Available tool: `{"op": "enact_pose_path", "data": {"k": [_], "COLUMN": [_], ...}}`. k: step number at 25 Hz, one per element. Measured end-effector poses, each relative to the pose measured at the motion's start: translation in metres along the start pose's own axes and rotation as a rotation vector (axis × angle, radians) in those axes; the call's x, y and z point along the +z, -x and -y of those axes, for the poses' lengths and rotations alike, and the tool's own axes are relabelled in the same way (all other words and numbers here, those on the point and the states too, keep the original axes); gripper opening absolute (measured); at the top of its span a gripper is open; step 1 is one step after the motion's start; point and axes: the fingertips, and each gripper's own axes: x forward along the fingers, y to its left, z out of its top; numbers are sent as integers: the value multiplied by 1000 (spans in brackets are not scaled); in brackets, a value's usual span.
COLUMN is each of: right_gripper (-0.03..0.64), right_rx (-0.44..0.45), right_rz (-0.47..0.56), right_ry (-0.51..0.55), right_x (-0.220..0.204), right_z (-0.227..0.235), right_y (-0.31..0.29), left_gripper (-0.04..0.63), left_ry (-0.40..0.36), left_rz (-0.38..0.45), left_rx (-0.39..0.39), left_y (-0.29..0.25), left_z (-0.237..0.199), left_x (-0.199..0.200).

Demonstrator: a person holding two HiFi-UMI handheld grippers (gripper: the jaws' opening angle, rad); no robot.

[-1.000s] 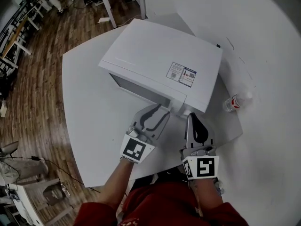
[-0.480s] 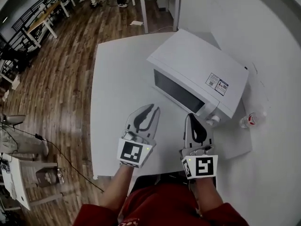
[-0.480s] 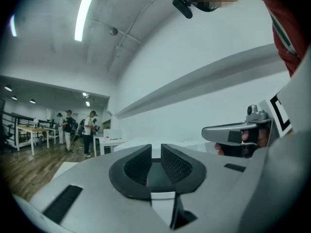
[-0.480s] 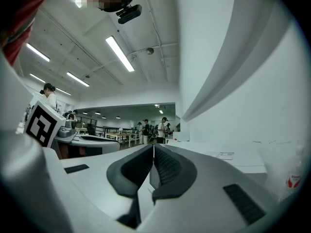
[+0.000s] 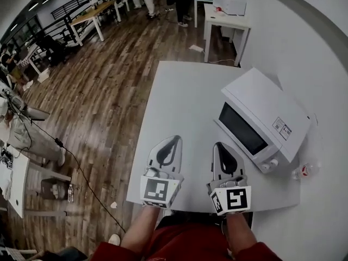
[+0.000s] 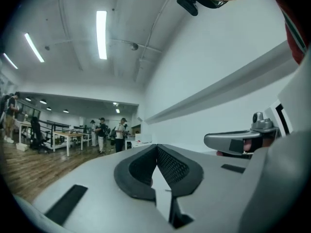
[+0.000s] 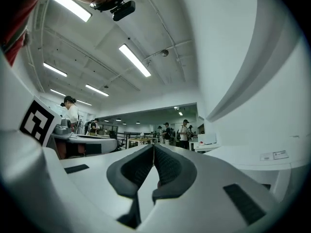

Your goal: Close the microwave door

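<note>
The white microwave (image 5: pixel 266 121) stands at the table's right side, its dark-windowed door flat against the front. My left gripper (image 5: pixel 175 139) and right gripper (image 5: pixel 219 144) hover side by side over the near part of the white table (image 5: pixel 179 97), well left of the microwave and apart from it. Both point level away from me. In the left gripper view the left gripper (image 6: pixel 156 147) has its pads together with nothing between them. The right gripper (image 7: pixel 153 147) looks the same in its own view, with the microwave's labelled top (image 7: pixel 274 155) to its right.
A small plastic bottle (image 5: pixel 302 172) lies on the table just behind the microwave's near corner. Wooden floor (image 5: pixel 103 91) spreads left of the table. Another white table (image 5: pixel 227 16) and several people stand far back.
Both grippers have drawn back from the microwave's front toward the near table edge. The left jaws have gone from open to shut. The head view has swung left, so the microwave sits further right.
</note>
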Motion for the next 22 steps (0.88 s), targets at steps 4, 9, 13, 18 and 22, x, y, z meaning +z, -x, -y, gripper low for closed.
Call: {"op": "enact_pose_path", "data": {"k": [4,9,13,18,22], "right_gripper": [23,23,23,23,23], "right_rx": [63,87,90,95,86], "right_rz": [17,14,6,25,23], "right_ry": [10,21,22,29,43], "right_x": [6,12,20,20,26], "right_z": [-29,-64,-69,-67,-72], "right_y": [-18,-18,-30,-31,-29], "left_gripper": [28,28,28,28,28], "left_ry": [4,1,2,-10,-13], "left_rz": [5,14,25,30,39], "left_rx": [77,106,122,130,127], "left_y": [19,55,58,56,59], "left_z": [-26,-43,-55,-56,-59], "left_x": [1,5,13,13,19]}}
